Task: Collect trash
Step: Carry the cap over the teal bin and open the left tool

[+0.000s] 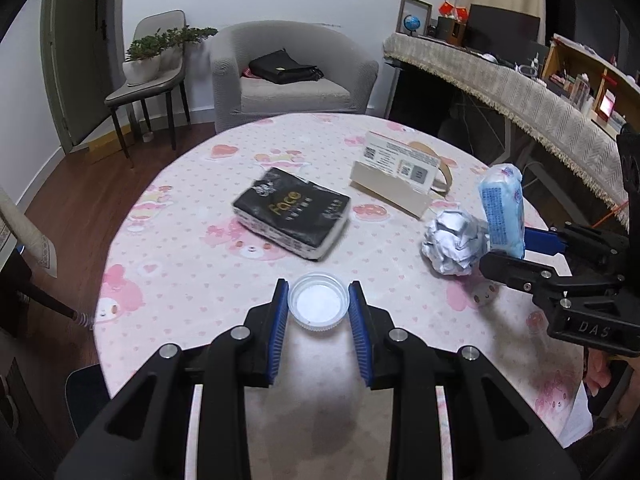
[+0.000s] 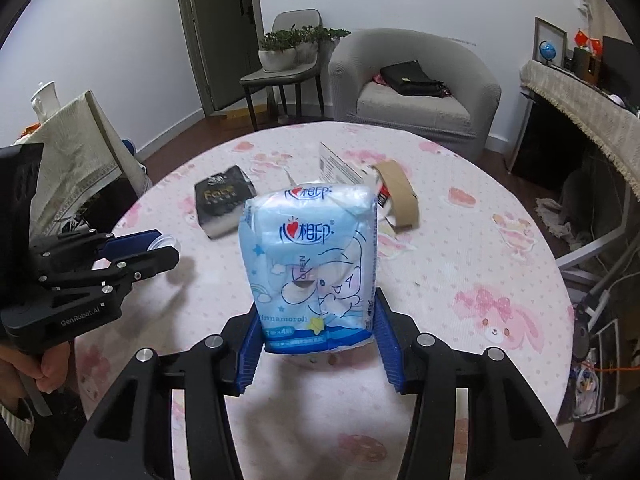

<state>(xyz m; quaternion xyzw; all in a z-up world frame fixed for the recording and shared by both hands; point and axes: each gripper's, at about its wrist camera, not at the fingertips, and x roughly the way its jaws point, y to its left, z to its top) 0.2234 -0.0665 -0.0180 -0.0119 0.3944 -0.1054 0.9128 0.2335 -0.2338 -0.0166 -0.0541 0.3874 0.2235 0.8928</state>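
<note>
The left gripper (image 1: 319,305) clamps a clear plastic lid (image 1: 318,302) above the pink table (image 1: 192,248); the right gripper (image 2: 319,334) pinches an upright blue tissue pack (image 2: 310,256) (printed "OPEN", "Cinnamoroll"); a black pack (image 1: 292,212) reading "Face" lies near a crumpled paper ball (image 1: 454,246).

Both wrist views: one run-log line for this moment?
left gripper: shut on clear lid | right gripper: shut on blue tissue pack | crumpled paper ball: on table
</note>
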